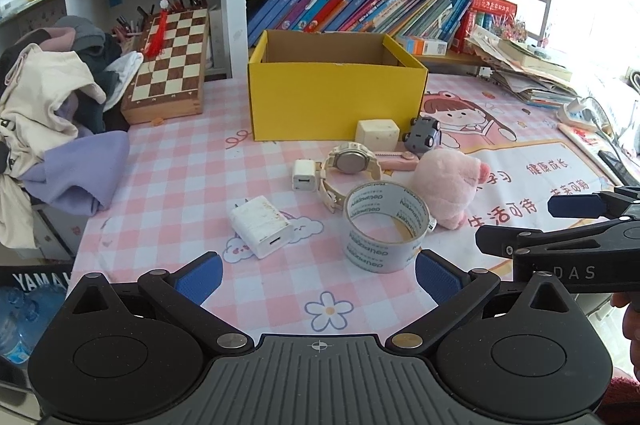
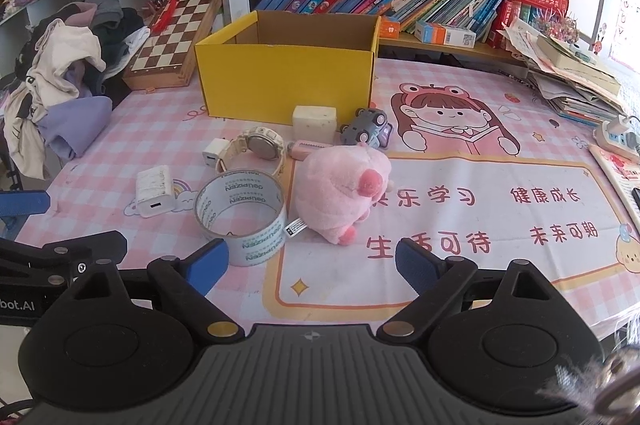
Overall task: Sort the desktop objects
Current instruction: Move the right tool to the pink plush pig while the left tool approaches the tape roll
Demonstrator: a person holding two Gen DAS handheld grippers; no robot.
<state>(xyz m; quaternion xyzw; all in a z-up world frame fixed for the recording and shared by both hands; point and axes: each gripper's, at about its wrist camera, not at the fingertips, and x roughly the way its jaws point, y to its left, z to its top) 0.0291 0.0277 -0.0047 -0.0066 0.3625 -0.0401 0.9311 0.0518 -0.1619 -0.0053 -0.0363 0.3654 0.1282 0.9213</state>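
left wrist view: the left gripper hangs over the near edge of the mat, tilted down at the clutter, jaws wide with nothing between the pads.
ahead of the left jaws: the tape roll stands on its rim just past the right pad, and the big white charger lies ahead of the left pad. Further out sit the small white plug, the watch, the pink plush pig, the cream cube and the grey toy car.
target bin: the yellow box is dead ahead, behind everything, open on top and looking empty so far.
other tool: the right gripper pokes in from the right side, level with the tape.
right wrist view: right gripper is pitched down too, spread wide and holding nothing.
ahead of the right jaws: the pig sits nearly centred between the pads, a bit further out. The tape is touching or nearly touching the left pad.
how I'd do it: guessing the pig goes first. Push forward until it's well inside the pads, squeeze the fat middle, and keep the left pad off the tape.
watch out: soft plush squashes, so close firmly before lifting to the box.
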